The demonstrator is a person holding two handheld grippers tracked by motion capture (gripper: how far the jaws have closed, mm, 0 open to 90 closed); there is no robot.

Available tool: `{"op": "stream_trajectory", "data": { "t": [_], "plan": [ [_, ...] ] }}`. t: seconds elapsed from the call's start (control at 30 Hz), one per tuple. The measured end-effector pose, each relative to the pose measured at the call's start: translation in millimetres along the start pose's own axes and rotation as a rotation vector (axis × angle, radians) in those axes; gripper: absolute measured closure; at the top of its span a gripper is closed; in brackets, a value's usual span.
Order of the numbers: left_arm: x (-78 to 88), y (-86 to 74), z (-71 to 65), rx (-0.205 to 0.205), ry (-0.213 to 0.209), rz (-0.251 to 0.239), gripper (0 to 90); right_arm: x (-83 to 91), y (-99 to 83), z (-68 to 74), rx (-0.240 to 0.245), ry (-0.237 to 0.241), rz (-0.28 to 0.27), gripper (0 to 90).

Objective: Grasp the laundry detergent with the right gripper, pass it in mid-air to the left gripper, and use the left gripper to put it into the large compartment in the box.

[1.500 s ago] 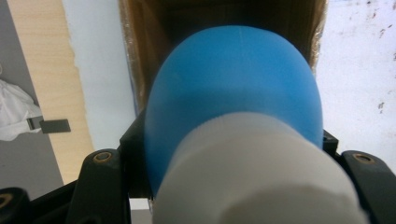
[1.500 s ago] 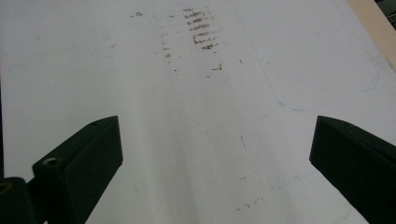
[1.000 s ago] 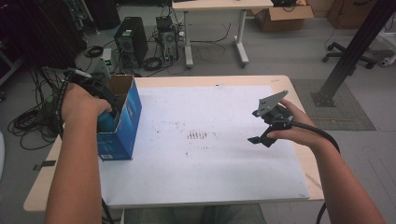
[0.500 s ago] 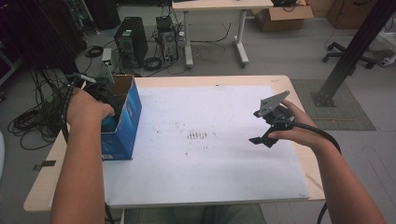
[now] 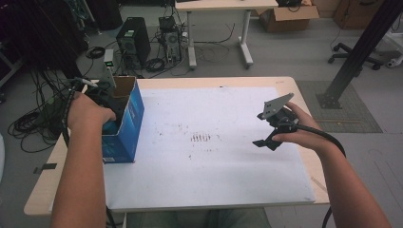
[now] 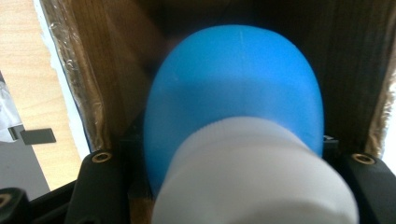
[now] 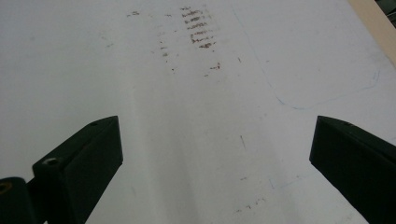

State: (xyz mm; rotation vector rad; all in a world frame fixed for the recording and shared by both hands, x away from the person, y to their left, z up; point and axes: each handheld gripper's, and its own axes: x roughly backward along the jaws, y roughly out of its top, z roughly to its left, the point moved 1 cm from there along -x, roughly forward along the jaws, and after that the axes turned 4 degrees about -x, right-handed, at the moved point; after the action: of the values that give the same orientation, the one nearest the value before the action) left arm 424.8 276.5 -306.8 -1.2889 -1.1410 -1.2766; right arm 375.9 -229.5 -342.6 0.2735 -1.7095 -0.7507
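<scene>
The left hand-held gripper (image 5: 105, 114) reaches down into the open blue box (image 5: 126, 124) at the table's (image 5: 294, 90) left edge, jaws clamped on a blue bottle (image 6: 233, 88) with a white cap (image 6: 252, 177), probably to lift it out. The right hand-held gripper (image 5: 266, 140) hangs over the white sheet (image 5: 214, 175), jaws wide apart and empty, likely waiting. One box, one bottle, two grippers.

The box (image 5: 124, 124) stands on the table's (image 5: 285, 83) left edge with the left gripper (image 5: 102, 102) reaching down into it, clamped on a bottle (image 6: 233, 88), while the right gripper (image 5: 272, 130) hovers over the sheet (image 5: 214, 180) well to the right.
</scene>
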Motion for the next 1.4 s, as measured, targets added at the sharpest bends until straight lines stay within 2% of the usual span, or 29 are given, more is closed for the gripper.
{"op": "stream_trajectory", "data": {
  "t": [0.27,1.17,1.4],
  "plan": [
    [-6.7,-0.9,1.4,-0.002,-0.004,0.002,38.3,0.1,0.4,0.2,0.001,0.002,-0.002,2.8],
    [-7.8,-1.1,1.4,-0.006,-0.005,0.009,37.9,1.6,-3.9,1.5,-0.005,0.004,-0.007,2.7],
    [-4.6,-1.5,0.3,-0.007,0.001,-0.003,35.7,2.1,-5.2,1.6,-0.006,0.003,-0.008,2.7]
  ]
}}
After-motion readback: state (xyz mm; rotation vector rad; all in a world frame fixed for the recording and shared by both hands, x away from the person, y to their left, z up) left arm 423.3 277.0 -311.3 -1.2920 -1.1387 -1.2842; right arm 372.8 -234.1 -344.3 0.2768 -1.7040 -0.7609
